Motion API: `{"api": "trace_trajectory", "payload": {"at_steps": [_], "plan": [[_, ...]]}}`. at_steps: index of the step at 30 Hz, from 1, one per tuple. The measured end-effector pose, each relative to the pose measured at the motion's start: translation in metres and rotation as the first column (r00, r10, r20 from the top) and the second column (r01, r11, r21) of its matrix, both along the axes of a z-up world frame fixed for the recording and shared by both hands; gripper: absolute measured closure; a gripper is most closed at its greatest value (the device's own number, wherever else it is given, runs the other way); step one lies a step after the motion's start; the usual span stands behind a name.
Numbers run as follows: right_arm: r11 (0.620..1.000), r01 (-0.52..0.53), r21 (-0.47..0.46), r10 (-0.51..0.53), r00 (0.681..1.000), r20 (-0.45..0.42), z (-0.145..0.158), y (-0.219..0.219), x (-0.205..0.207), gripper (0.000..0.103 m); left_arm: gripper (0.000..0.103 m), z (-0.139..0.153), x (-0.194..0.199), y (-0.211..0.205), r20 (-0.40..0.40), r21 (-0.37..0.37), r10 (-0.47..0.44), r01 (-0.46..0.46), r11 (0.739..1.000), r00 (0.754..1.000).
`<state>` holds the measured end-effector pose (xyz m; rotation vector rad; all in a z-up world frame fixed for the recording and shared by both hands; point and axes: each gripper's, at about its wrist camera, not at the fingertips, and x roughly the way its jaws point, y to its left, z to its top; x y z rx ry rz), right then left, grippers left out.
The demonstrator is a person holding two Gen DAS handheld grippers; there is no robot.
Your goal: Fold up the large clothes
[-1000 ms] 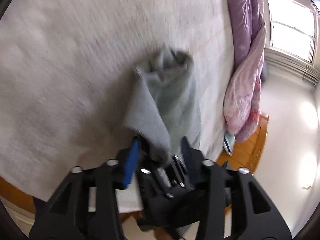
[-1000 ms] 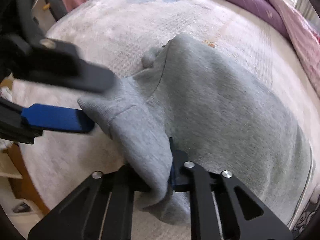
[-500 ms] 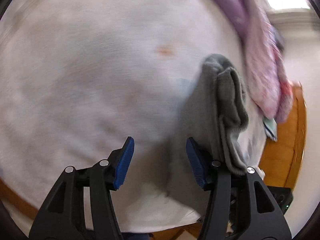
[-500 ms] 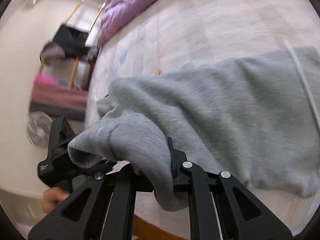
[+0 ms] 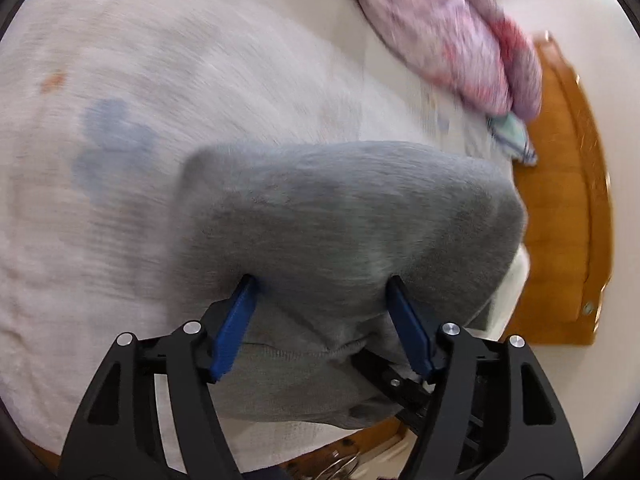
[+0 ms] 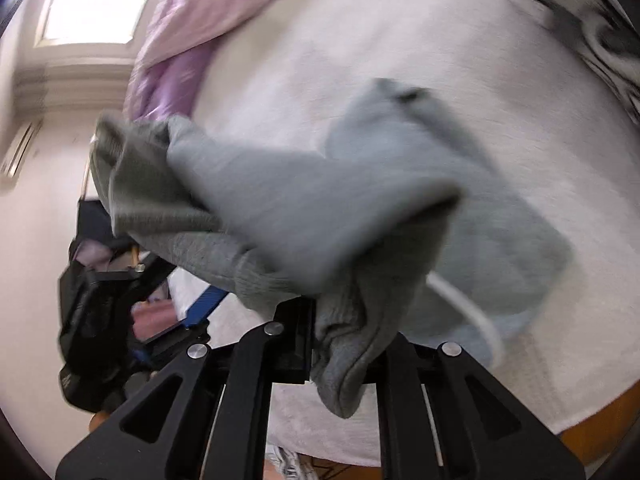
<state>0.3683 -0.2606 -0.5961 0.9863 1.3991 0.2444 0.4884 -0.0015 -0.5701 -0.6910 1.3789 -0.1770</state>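
We see a pale, fuzzy bedspread [image 5: 200,60] filling the near ground, a pink-and-purple quilt [image 5: 448,40] heaped along its far right edge. Beyond that, an orange wooden bed frame [image 5: 568,200]. Far left, daylight pours through a window [image 6: 92,4] in cream walls [image 6: 36,208].

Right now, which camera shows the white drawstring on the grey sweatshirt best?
The right wrist view: the white drawstring curves out from under the soft grey fleece sweatshirt, beside the shut jaws of the right gripper. The left wrist view shows only grey cloth, no string.
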Motion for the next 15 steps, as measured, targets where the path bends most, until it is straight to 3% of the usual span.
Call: {"api": "trace_trajectory", "payload": {"at_steps": [3,7,11,13,15], "plan": [[0.998,0.064,0.011,-0.063,0.994,-0.092,-0.016,-0.020,-0.005,0.089,0.035,-0.017,0.010,-0.034,-0.038,0.047,-0.099,0.101,0.994,0.994],[0.999,0.031,-0.032,-0.035,0.987,-0.157,-0.018,-0.036,-0.007,0.076,0.032,-0.032,0.019,-0.056,-0.076,0.084,-0.147,0.153,0.985,0.986],[0.972,-0.121,-0.202,0.094,0.985,-0.142,0.010,-0.045,-0.005,0.068,0.031,-0.035,0.024,-0.058,-0.087,0.072,-0.159,0.166,0.984,0.983],[0.920,-0.240,-0.310,0.231,0.971,-0.068,0.041,-0.041,0.001,0.067,0.031,-0.026,0.027,-0.049,-0.097,0.023,-0.133,0.136,0.990,0.986],[0.875,-0.295,-0.384,0.325,0.946,0.012,0.068,-0.032,0.008,0.067,0.031,-0.012,0.021,-0.034,-0.071,-0.041,-0.094,0.092,0.995,0.993]]}}
